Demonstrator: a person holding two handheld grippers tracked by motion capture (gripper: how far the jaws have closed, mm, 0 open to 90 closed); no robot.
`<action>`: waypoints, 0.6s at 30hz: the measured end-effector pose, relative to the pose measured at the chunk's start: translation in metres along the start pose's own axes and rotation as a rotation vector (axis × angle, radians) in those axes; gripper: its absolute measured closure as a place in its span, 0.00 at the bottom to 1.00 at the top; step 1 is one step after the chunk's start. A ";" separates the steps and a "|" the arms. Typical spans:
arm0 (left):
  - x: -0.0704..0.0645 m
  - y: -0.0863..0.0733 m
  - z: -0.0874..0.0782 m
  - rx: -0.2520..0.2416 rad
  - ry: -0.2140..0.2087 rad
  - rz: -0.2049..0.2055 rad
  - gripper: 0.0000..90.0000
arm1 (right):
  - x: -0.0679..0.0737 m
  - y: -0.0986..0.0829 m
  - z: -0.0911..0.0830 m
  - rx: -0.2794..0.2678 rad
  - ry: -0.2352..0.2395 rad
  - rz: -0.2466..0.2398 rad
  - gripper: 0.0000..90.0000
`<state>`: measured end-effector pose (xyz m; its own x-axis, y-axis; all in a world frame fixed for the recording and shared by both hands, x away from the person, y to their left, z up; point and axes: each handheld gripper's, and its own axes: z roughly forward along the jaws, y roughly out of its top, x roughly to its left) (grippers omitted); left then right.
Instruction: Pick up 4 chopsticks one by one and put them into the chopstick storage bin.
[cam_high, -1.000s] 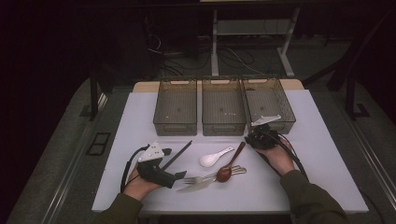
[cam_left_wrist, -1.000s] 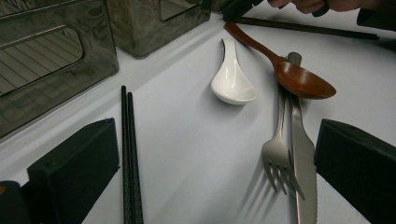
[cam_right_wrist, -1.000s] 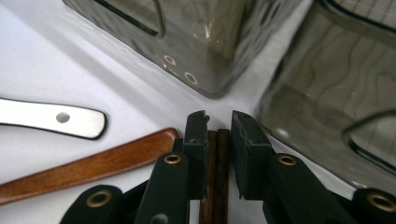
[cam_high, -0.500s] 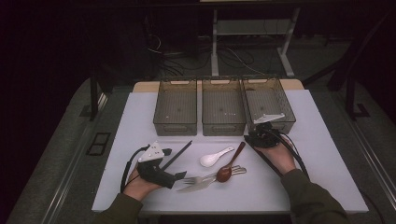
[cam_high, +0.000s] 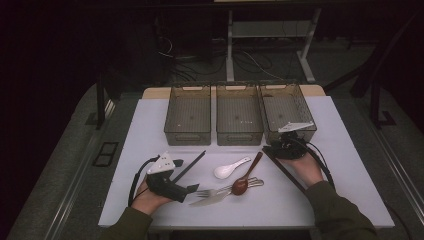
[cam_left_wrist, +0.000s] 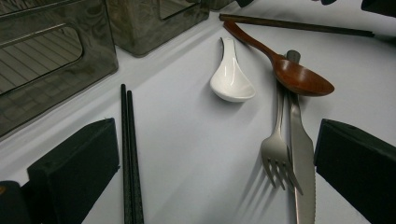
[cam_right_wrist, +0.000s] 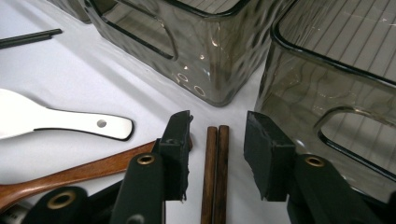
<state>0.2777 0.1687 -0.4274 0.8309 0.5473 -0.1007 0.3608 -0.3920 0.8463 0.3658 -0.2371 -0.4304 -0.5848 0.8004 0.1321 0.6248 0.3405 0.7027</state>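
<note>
My left gripper (cam_high: 186, 186) (cam_left_wrist: 215, 179) rests open on the white table near the front left. Between its jaws I see a pair of black chopsticks (cam_left_wrist: 129, 154) (cam_high: 190, 165), a metal fork (cam_left_wrist: 275, 151) and a knife (cam_left_wrist: 304, 163). Beyond them lie a white ceramic spoon (cam_left_wrist: 232, 80) (cam_high: 230, 169) and a wooden spoon (cam_left_wrist: 299, 77) (cam_high: 246, 176). My right gripper (cam_high: 280, 148) (cam_right_wrist: 219, 140) is open, its jaws on either side of the far end of a pair of brown chopsticks (cam_right_wrist: 215, 177) (cam_high: 286, 174) without touching them.
Three clear grey bins (cam_high: 188, 115) (cam_high: 239, 116) (cam_high: 287, 111) stand in a row at the back of the table. The right gripper's jaws are close to the front walls of two bins (cam_right_wrist: 196, 51) (cam_right_wrist: 327, 88). Fork and knife (cam_high: 220, 194) overlap the wooden spoon's bowl.
The right gripper has shifted slightly to the right near the right bin. The left gripper and the cutlery have stayed put.
</note>
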 end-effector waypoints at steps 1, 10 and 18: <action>0.000 0.000 -0.001 -0.003 0.003 -0.003 0.00 | 0.000 -0.001 -0.001 -0.003 0.005 -0.001 0.65; 0.001 -0.002 -0.006 -0.027 -0.002 -0.026 0.00 | -0.002 -0.007 -0.012 -0.014 0.052 0.006 0.56; 0.000 -0.006 -0.008 -0.007 0.009 -0.015 0.00 | -0.001 -0.017 -0.028 -0.025 0.065 -0.001 0.52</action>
<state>0.2724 0.1765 -0.4283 0.8213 0.5601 -0.1084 0.3702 -0.3787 0.8482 0.3417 -0.2572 -0.4228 -0.6179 0.7663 0.1758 0.6115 0.3278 0.7202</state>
